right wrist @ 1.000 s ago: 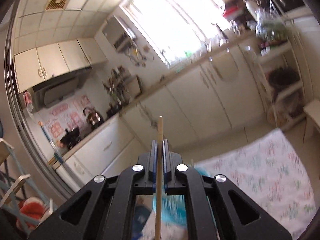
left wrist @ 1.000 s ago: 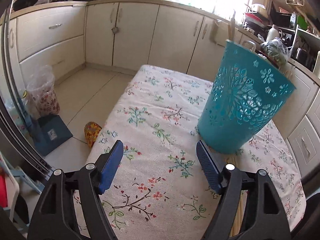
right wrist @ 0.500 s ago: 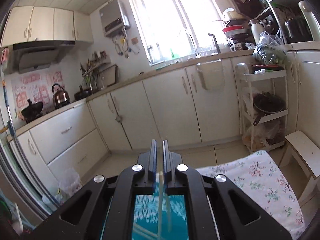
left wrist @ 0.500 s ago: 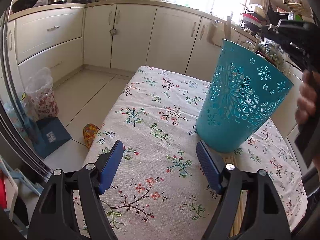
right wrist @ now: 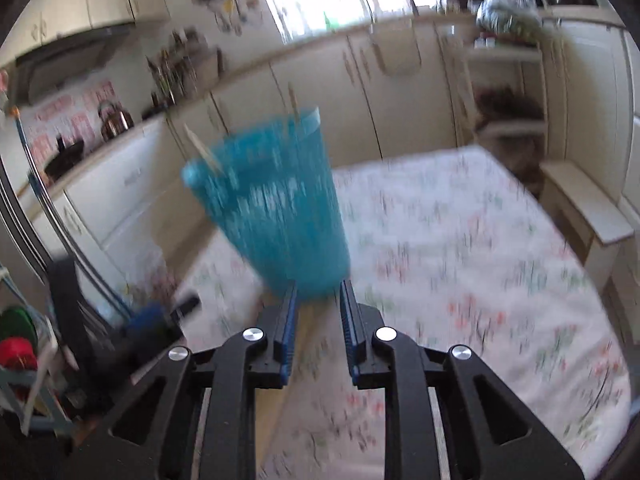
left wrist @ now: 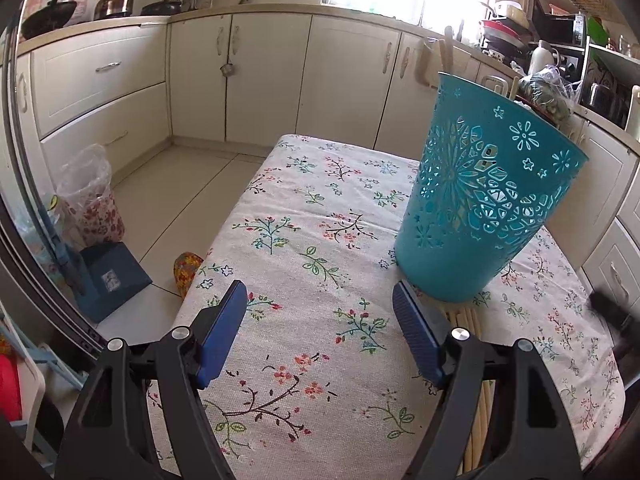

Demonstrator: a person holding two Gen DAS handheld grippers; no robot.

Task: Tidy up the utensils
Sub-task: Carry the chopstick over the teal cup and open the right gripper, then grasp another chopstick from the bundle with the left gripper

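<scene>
A teal perforated holder (left wrist: 484, 208) stands on the flowered tablecloth (left wrist: 320, 264), with wooden chopstick tips (left wrist: 446, 54) sticking out of its top. More wooden chopsticks (left wrist: 476, 364) lie on the cloth just in front of it, partly under my left gripper's right finger. My left gripper (left wrist: 320, 328) is open and empty, low over the cloth to the holder's left. In the blurred right wrist view, the holder (right wrist: 276, 216) is just beyond my right gripper (right wrist: 318, 312), which is open and empty.
Cream cabinets (left wrist: 240, 80) run along the back and right. To the table's left, a plastic-lined bin (left wrist: 90, 196), a blue dustpan (left wrist: 110, 280) and a patterned slipper (left wrist: 186, 270) are on the floor. A small white stool (right wrist: 588, 212) stands by the table's right side.
My right gripper released the chopstick into the holder, opened, and dropped down toward the table in front of the holder. My left gripper stayed put and open.
</scene>
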